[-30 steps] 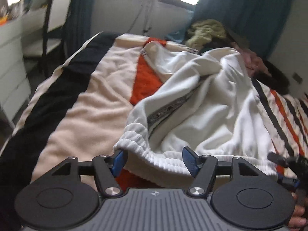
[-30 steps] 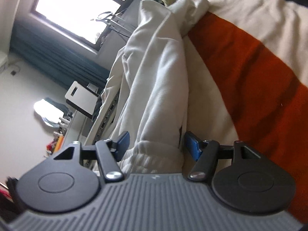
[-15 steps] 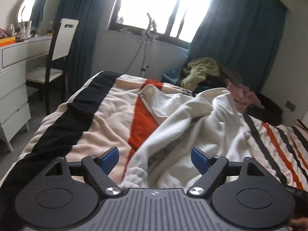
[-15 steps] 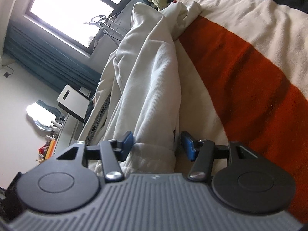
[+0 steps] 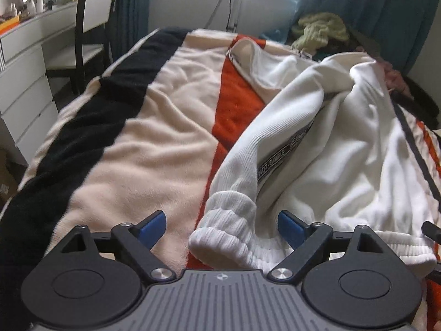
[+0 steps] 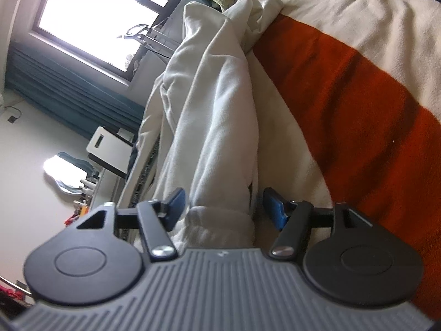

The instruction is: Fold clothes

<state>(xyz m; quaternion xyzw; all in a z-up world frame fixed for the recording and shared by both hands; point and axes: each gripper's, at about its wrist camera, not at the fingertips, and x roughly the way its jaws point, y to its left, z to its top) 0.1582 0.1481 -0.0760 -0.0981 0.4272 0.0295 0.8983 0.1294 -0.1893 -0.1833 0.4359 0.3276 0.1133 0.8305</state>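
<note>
A white sweatshirt (image 5: 344,149) lies crumpled on the right half of a bed, on a blanket (image 5: 137,151) striped black, cream and orange. Its ribbed cuff (image 5: 231,218) sits between the blue pads of my left gripper (image 5: 222,230). Those jaws are opening and the pads stand clear of the cloth. In the right wrist view a white sleeve (image 6: 215,127) runs away from the camera, and its ribbed end (image 6: 220,220) lies between the pads of my right gripper (image 6: 224,207). Those jaws are opening too, with small gaps on both sides.
A white dresser (image 5: 22,82) and a chair (image 5: 91,22) stand left of the bed. Teal curtains (image 5: 386,13) and a window are behind it. A yellow-green heap of clothes (image 5: 319,27) lies at the far end.
The left gripper tipped up toward the window, then came back down over the cuff with its jaws wider. The right jaws narrowed on the sleeve end, then spread again; that hand stayed put.
</note>
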